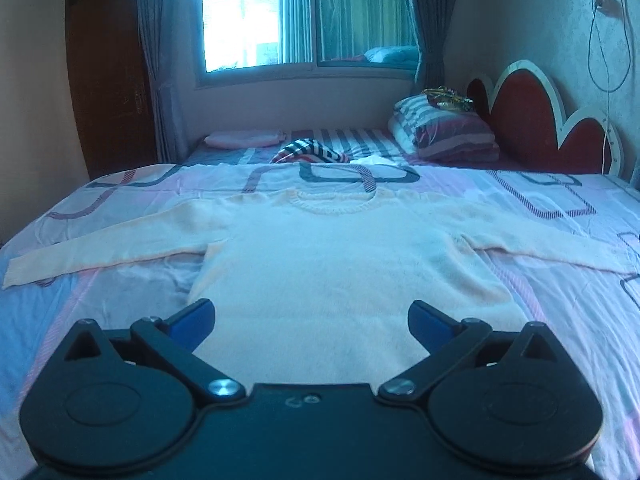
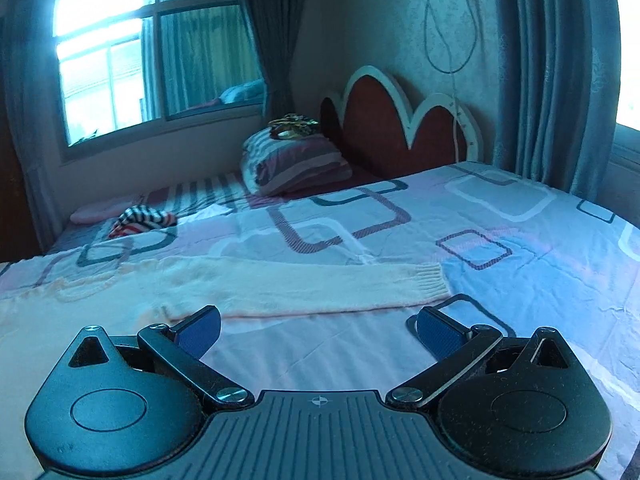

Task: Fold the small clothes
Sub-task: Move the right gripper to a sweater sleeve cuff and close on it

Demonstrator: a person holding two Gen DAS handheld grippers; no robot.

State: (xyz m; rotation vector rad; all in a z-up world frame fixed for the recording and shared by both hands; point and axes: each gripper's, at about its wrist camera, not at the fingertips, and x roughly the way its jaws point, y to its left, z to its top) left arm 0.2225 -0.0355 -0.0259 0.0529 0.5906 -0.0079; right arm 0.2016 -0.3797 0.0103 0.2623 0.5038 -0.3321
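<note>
1. The left claw (image 1: 311,322) hangs over the lower body of the sweater with its jaws spread wide; nothing sits between the blue pads (image 1: 196,320), and whether they touch the knit cannot be told.
2. The right claw (image 2: 319,330) is likewise wide and empty, poised over bare bedsheet just below the sweater's right sleeve (image 2: 304,286).
3. The cream sweater (image 1: 344,264) lies flat and face up on the bed, hem toward the cameras, round neckline at the far end.
4. Both sleeves are stretched straight out to the sides. The left sleeve (image 1: 100,248) reaches toward the left edge of the bed; the right sleeve ends in a ribbed cuff (image 2: 430,282), which lies just beyond the right claw's right pad.
5. The bedsheet (image 1: 560,288) under it is pink and light blue with a pattern of rounded rectangles, slightly wrinkled beside the sweater's body.
6. Past the neckline, a crumpled striped cloth (image 1: 312,152) in dark, white and red rests on the bed, well apart from the sweater.
7. To its left lies a flat pink pillow (image 1: 242,139); to its right, a stack of folded striped bedding (image 1: 444,134) with something gold and shiny on top.
8. A red scalloped headboard (image 1: 540,120) with a white border stands behind the bedding, at the right wall.
9. On the far wall is a curtained window (image 1: 308,16), brightly lit.
</note>
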